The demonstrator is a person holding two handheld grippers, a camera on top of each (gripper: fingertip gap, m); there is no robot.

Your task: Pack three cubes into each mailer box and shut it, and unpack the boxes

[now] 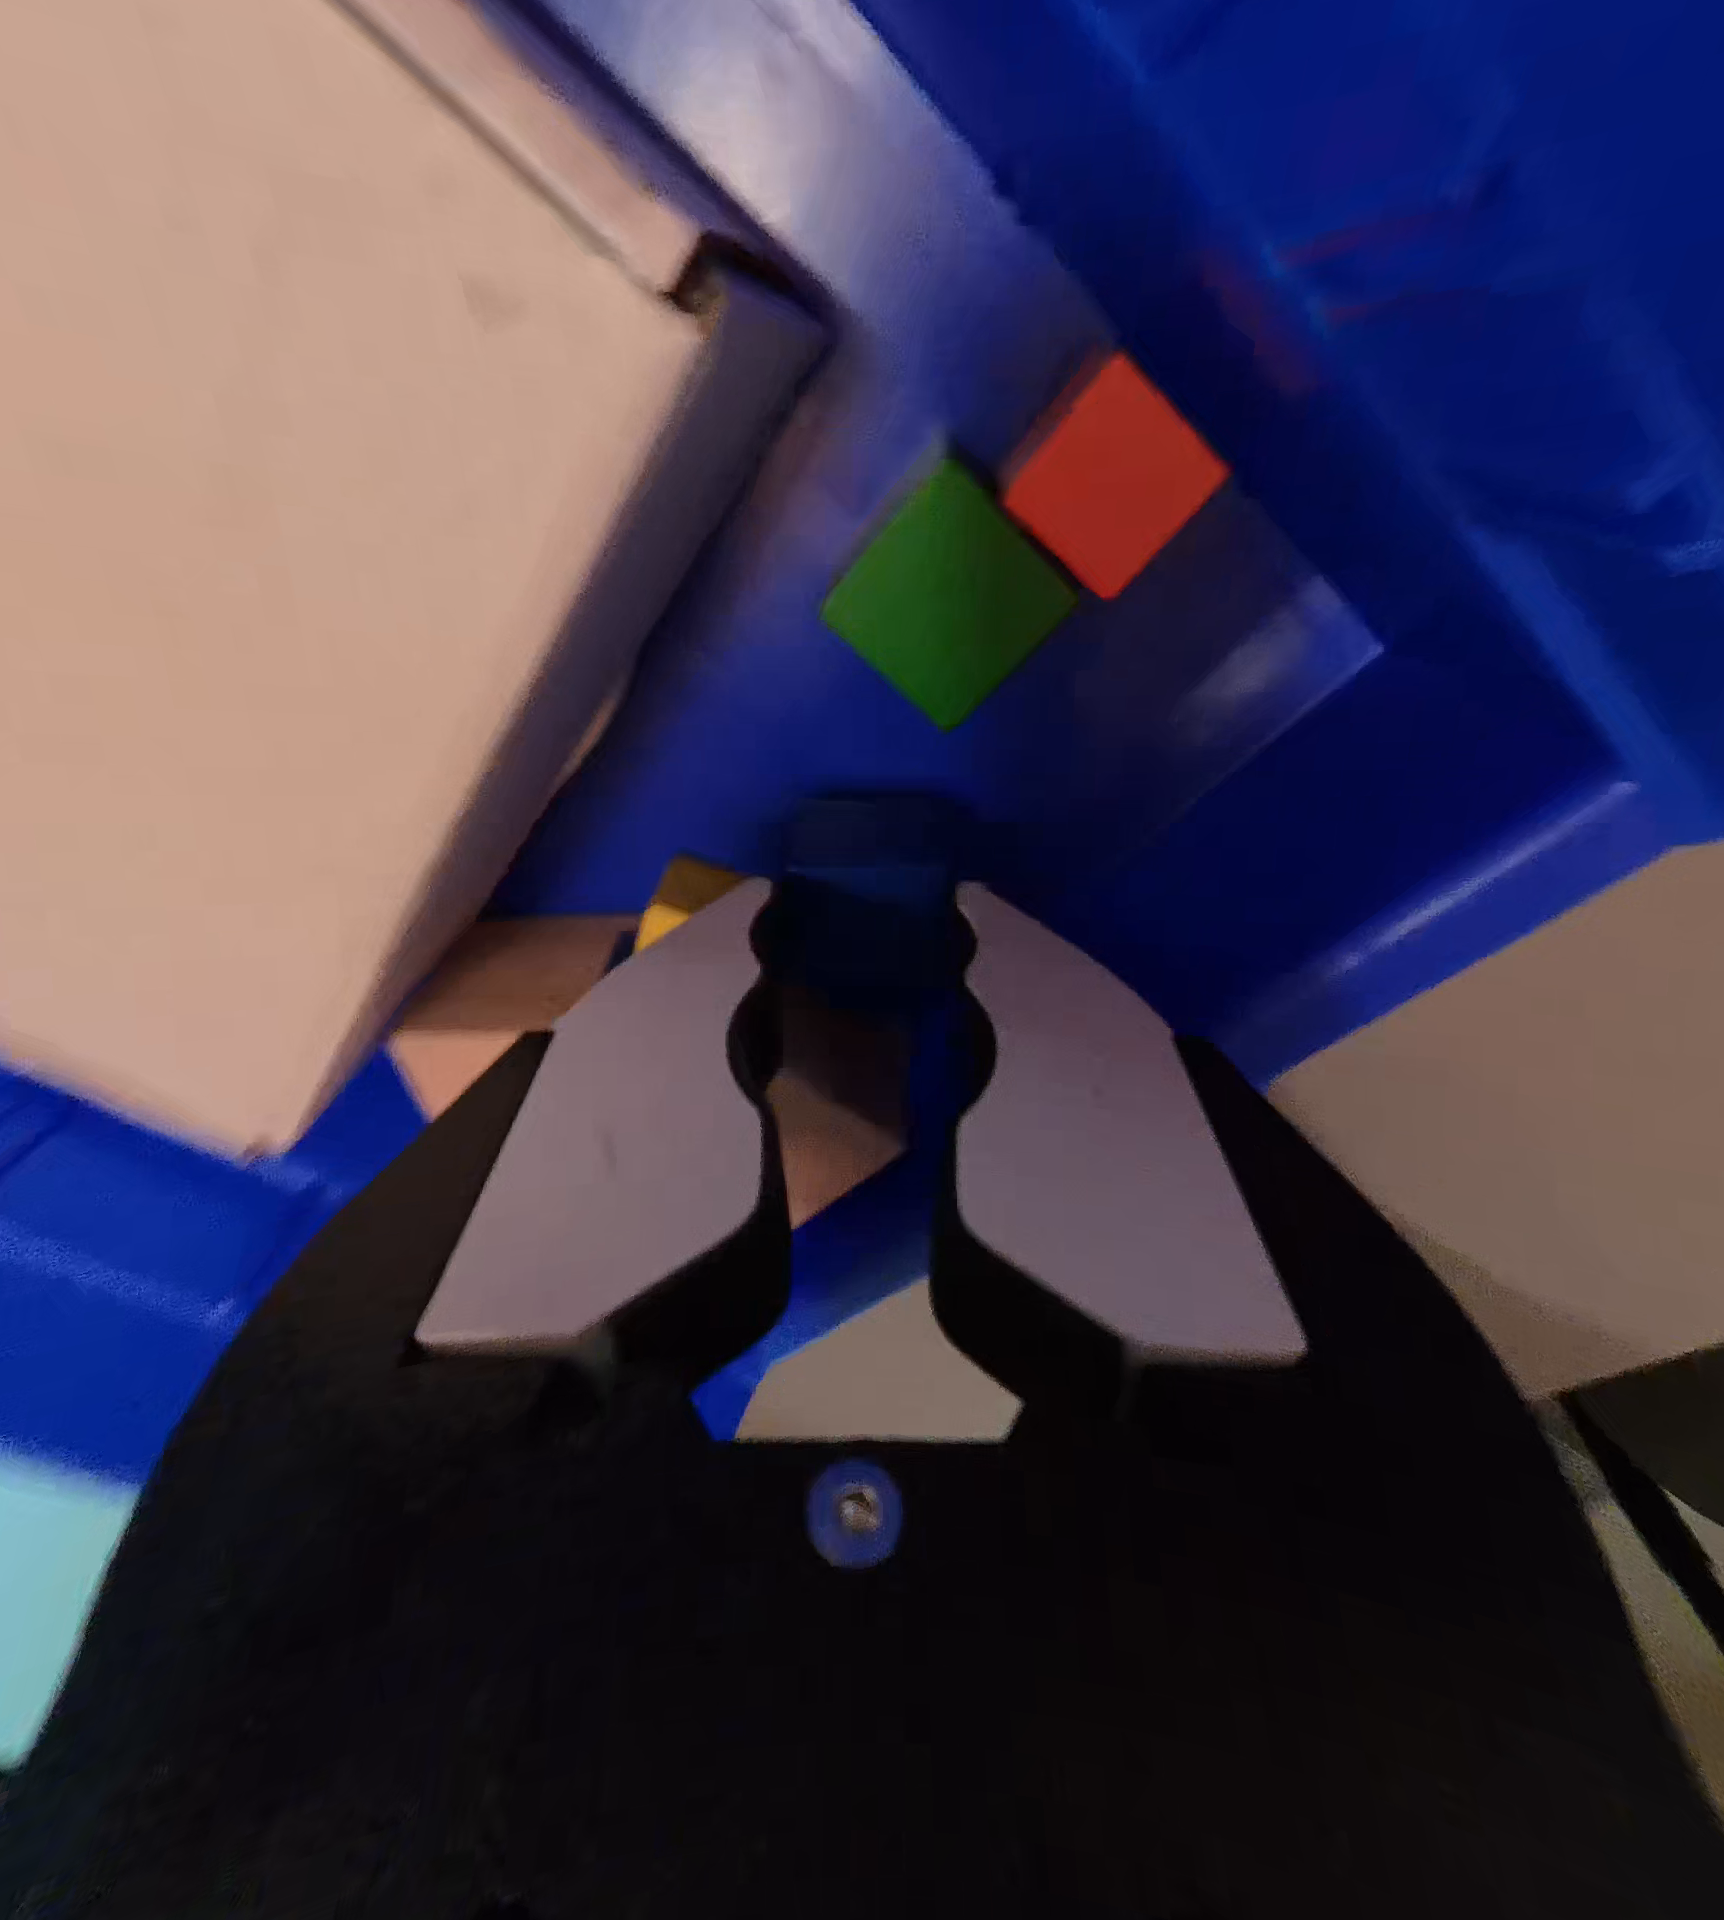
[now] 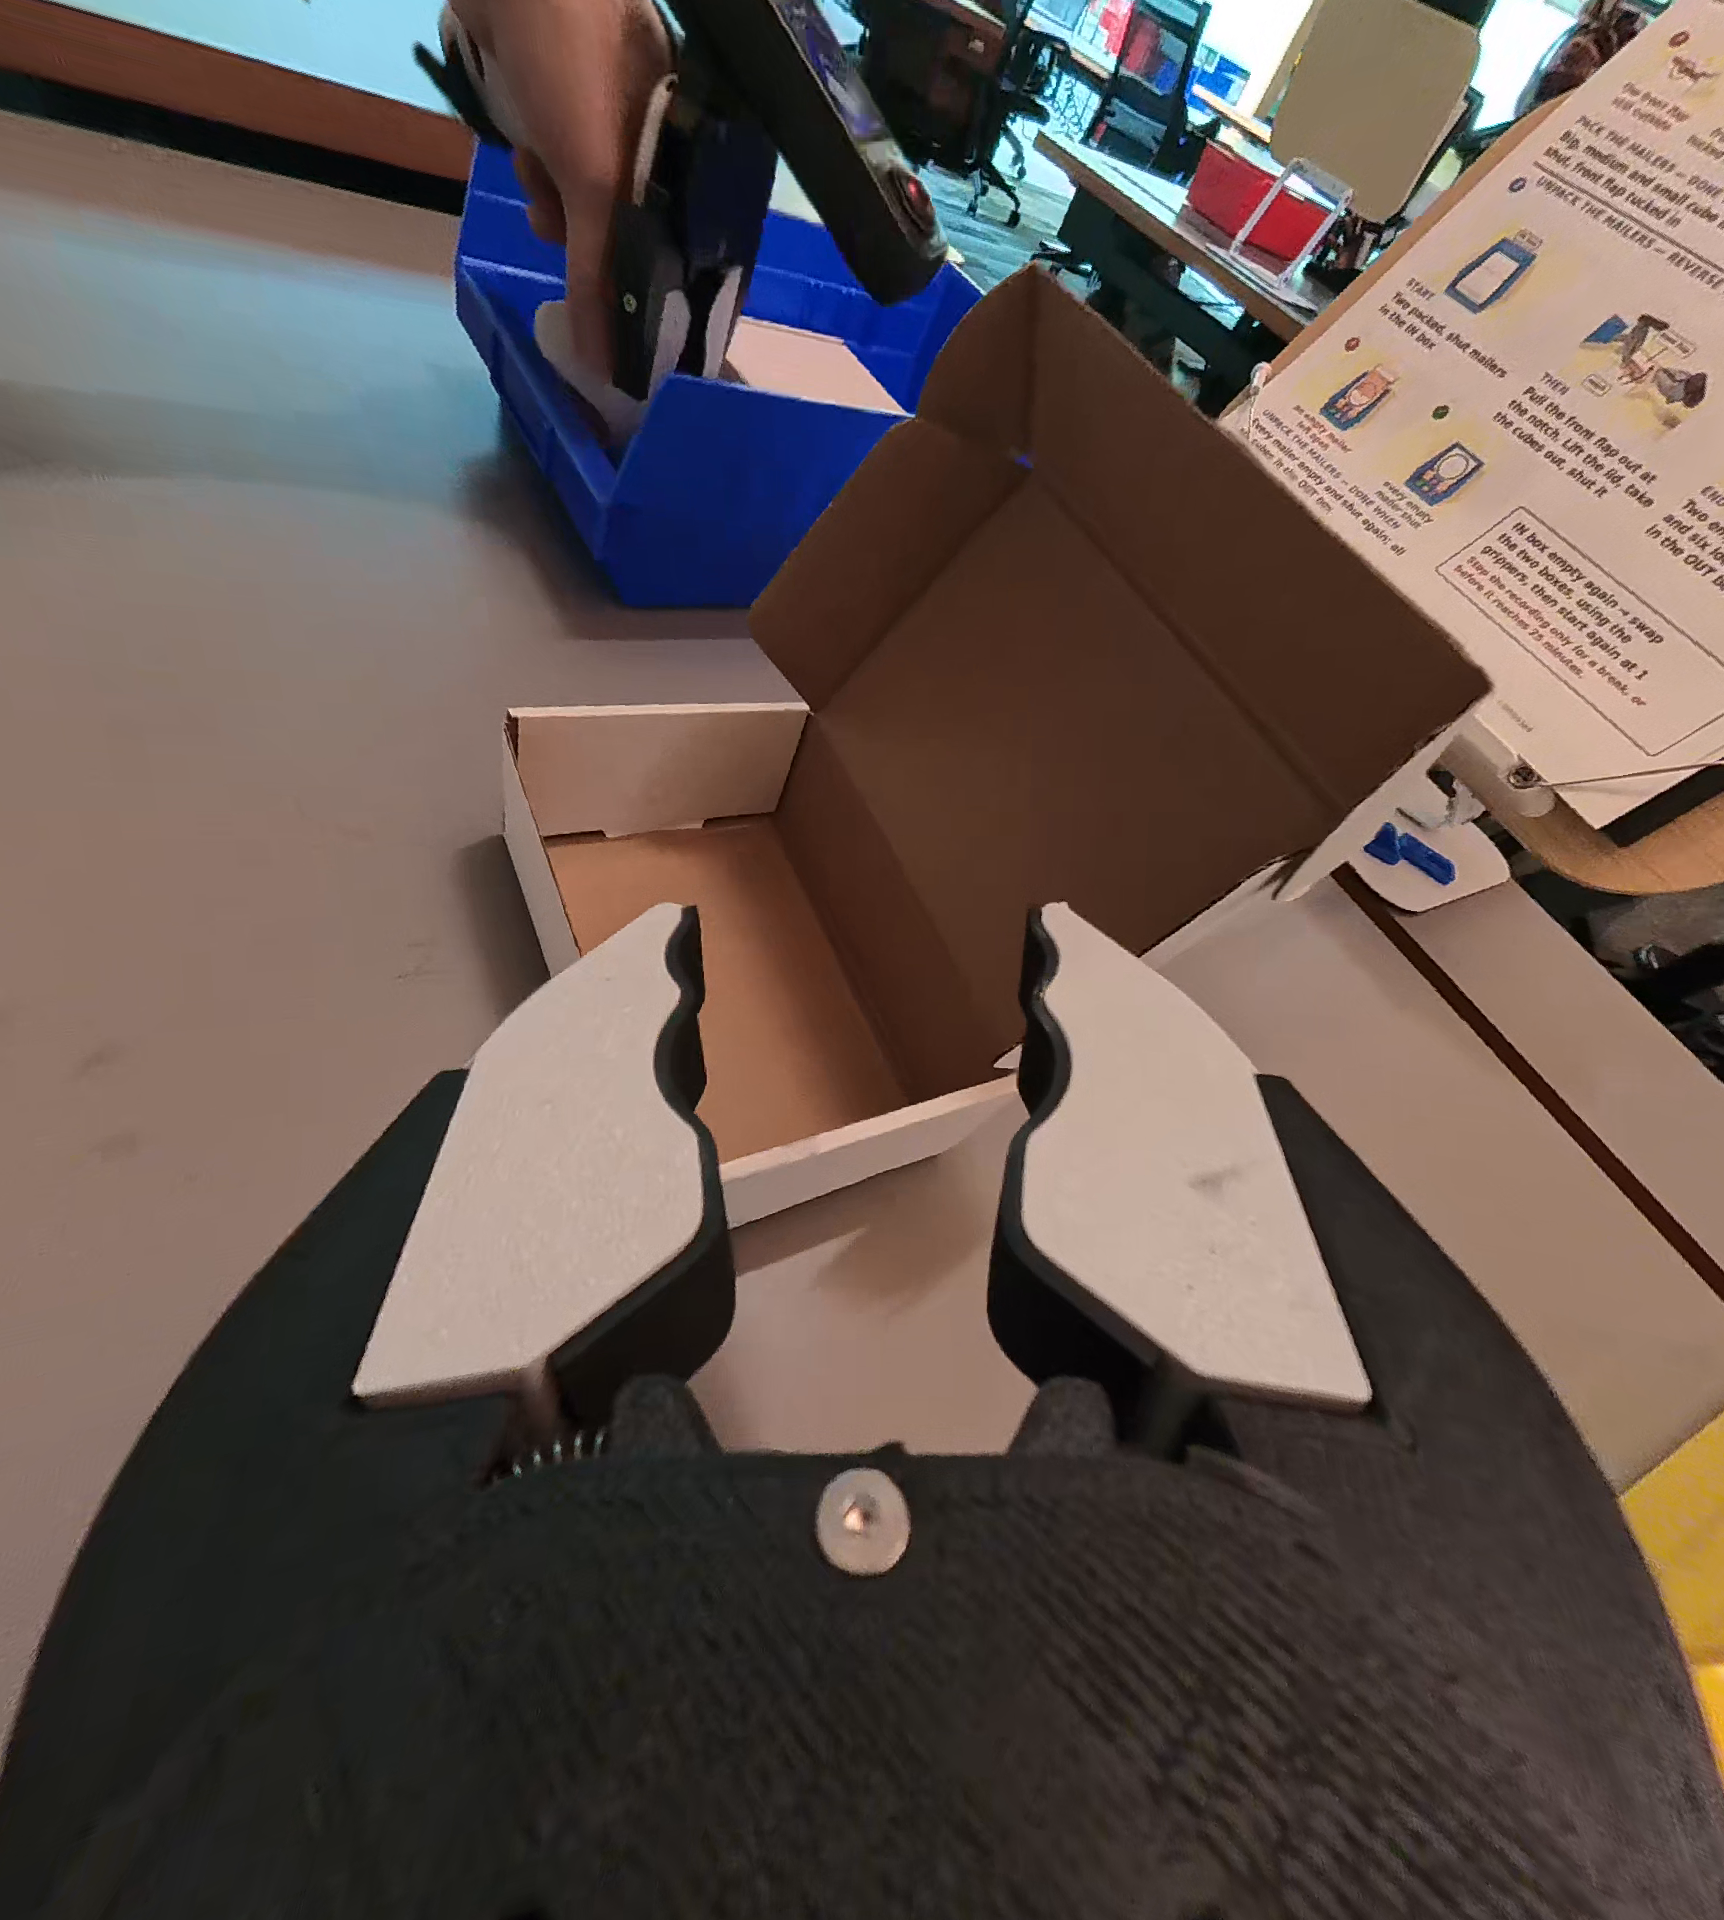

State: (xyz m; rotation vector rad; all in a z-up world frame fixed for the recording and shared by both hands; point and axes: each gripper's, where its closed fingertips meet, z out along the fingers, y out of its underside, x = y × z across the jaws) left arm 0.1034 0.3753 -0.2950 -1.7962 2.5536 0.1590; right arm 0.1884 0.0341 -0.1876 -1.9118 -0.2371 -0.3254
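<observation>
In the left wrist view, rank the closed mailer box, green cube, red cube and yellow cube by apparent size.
1. Closed mailer box, by far the largest, though nearest the camera.
2. Green cube and red cube: look alike, not ranked.
3. Yellow cube: mostly hidden, unsure.

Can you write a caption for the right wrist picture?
Open right claw hovers by the empty open mailer box.

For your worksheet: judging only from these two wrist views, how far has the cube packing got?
Done: one mailer box stands open on the table, lid up, nothing visible inside. In hand: the left gripper is down in the blue bin, jaws closed on a dark blue cube. Left: green cube, red cube and a yellow one lie in the bin. The right gripper waits open.
</observation>
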